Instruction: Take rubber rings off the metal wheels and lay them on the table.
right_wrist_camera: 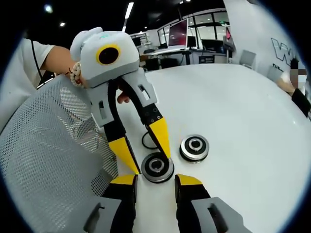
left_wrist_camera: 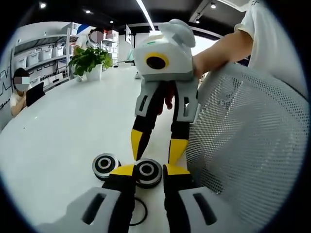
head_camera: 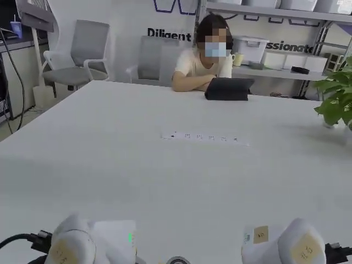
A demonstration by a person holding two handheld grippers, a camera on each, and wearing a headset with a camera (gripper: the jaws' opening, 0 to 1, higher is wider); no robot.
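Where left tool point(left_wrist_camera: 149, 170) straddles wheel point(left_wrist_camera: 148, 176), chair point(left_wrist_camera: 243, 145) alongside

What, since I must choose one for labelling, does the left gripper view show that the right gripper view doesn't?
Left gripper view: a potted plant and shelves of bins. Right gripper view: a lit monitor and a beaded bracelet. Both: two metal wheels, a loose rubber ring on the table, a mesh chair back, and left gripper and right gripper facing each other.
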